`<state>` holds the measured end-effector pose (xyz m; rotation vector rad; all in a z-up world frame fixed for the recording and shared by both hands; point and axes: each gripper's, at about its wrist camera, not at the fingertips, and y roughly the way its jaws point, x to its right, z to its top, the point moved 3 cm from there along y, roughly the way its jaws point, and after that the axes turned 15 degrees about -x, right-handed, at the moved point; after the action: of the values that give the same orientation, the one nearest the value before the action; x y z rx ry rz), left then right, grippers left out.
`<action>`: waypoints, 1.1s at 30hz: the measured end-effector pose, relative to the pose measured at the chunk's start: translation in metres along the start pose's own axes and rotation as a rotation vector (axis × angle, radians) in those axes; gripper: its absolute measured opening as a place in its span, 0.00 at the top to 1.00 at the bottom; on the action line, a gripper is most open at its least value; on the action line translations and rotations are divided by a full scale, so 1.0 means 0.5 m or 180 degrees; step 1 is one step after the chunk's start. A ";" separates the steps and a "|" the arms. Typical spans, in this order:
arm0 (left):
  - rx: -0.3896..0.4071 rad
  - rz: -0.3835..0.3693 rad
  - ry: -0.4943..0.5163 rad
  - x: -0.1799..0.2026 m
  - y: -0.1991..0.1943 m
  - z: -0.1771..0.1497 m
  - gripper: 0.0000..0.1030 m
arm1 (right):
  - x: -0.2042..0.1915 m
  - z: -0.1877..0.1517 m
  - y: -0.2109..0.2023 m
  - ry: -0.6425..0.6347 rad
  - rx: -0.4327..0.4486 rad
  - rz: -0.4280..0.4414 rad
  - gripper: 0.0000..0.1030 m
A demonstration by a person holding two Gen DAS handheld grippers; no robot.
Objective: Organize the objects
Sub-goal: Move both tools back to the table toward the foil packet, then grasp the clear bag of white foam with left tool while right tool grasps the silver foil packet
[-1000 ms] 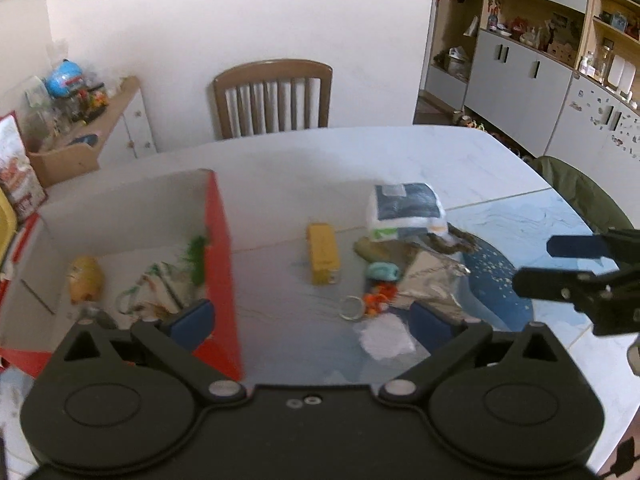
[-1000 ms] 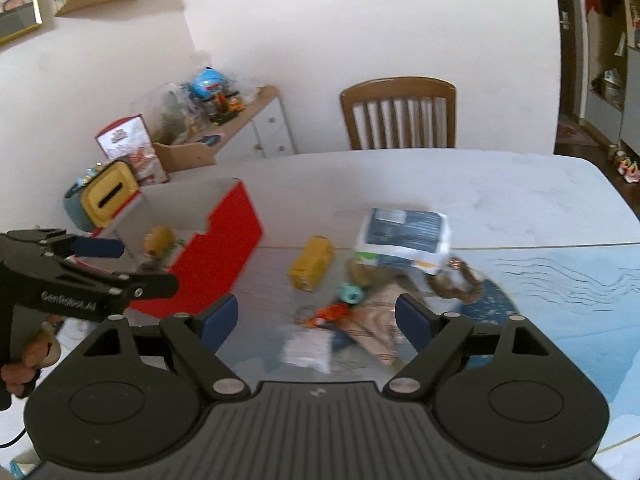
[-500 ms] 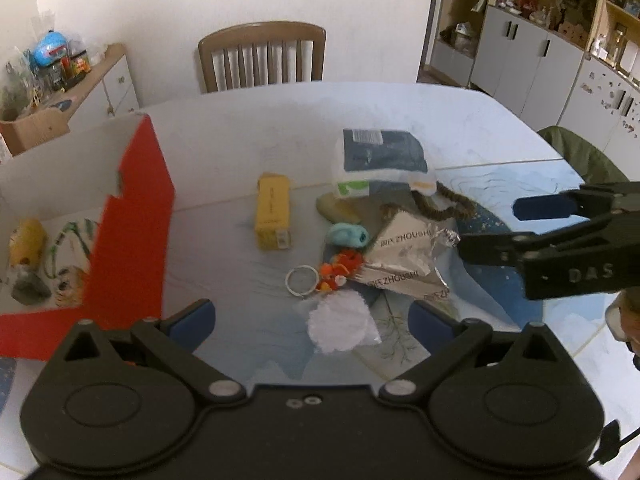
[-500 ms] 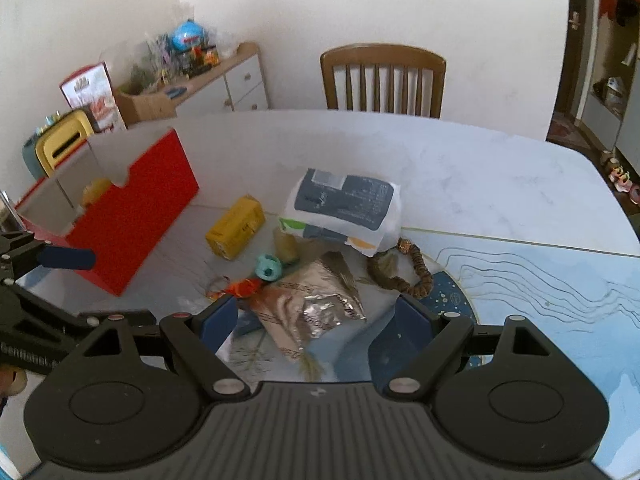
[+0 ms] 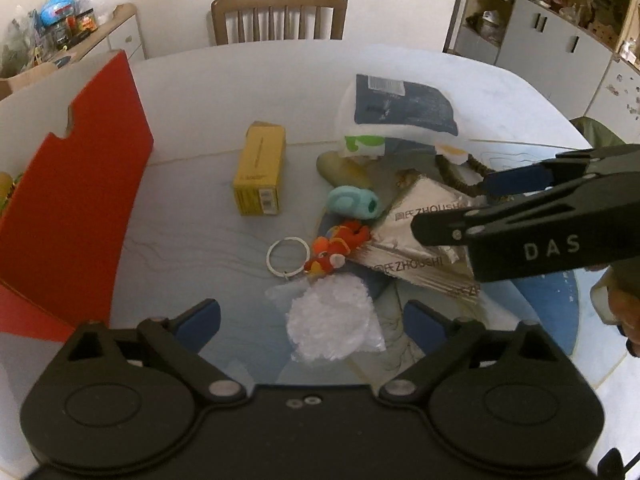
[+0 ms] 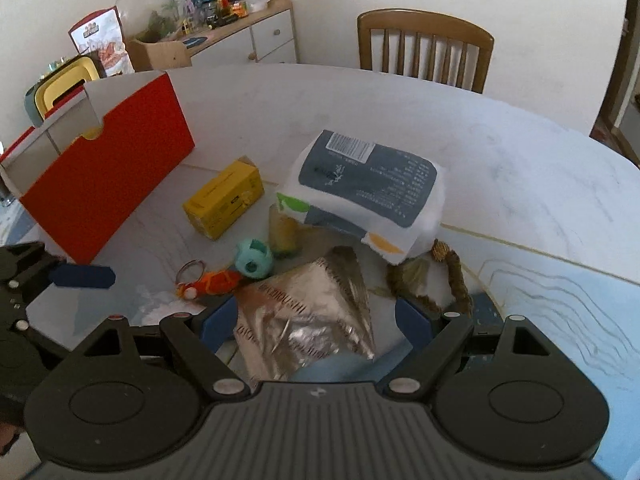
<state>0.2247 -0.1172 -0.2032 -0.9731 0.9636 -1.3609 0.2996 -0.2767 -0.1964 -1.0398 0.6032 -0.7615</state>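
Left wrist view, left to right: red-sided open box (image 5: 76,200) stands at the table's (image 5: 248,80) left edge. Yellow carton (image 5: 260,174) lies flat near it. A metal ring (image 5: 287,256) joins an orange toy keychain (image 5: 338,248), with a teal ball (image 5: 353,203) just behind. A clear bag of white material (image 5: 330,322) lies between the fingers of the left gripper (image 5: 312,320), untouched; its jaws are closing but stand wide apart. A silver foil pouch (image 5: 420,248) lies partly beneath the right gripper (image 5: 472,204).

Right wrist view: the right gripper (image 6: 316,326) straddles the foil pouch (image 6: 308,320), jaws wide apart, pads clear of it. A white-and-blue packet (image 6: 368,184) rests behind; a brown bead string (image 6: 456,280) lies at the right.
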 end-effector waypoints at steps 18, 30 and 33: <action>-0.0035 -0.0122 -0.0001 0.007 0.015 -0.003 0.51 | 0.005 -0.002 0.062 0.0080 -0.0162 0.0202 0.28; -0.0019 -0.0249 -0.0004 0.002 0.001 -0.010 0.66 | -0.002 -0.023 0.034 0.0222 -0.0142 0.0215 0.43; -0.0020 -0.0301 -0.0021 -0.001 -0.009 -0.017 0.66 | -0.003 -0.036 0.020 0.0275 -0.0126 0.0226 0.44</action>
<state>0.2150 -0.1164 -0.2015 -1.0384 0.9275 -1.4331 0.2879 -0.2821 -0.2123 -1.0202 0.7282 -0.7374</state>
